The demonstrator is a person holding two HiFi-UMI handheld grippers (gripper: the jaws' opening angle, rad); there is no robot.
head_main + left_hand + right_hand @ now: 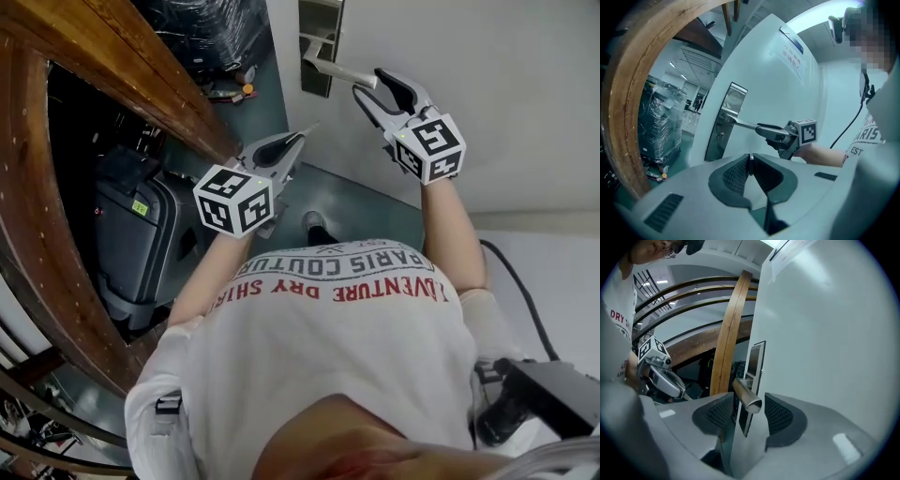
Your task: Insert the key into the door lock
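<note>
Left claw (pixel 287 150) was clamped tight on the key (pixel 750 164), and all you got of it was a thin edge-on sliver between the pads, its head buried in the grip! Ahead of that claw, a touch to its left, sat the lock plate (pixel 724 119) on the door (pixel 487 84). The keyhole (pixel 721 135) was just a small dark dot, hard to make out and clear of the key's tip. Over to the right claw (pixel 373 84): jaws spread wide, the handle (pixel 745 397) end sitting between the pads, neither pad pressing on it. Beyond that claw the handle hid the lower plate, and the head view cut the plate off at its top edge.
</note>
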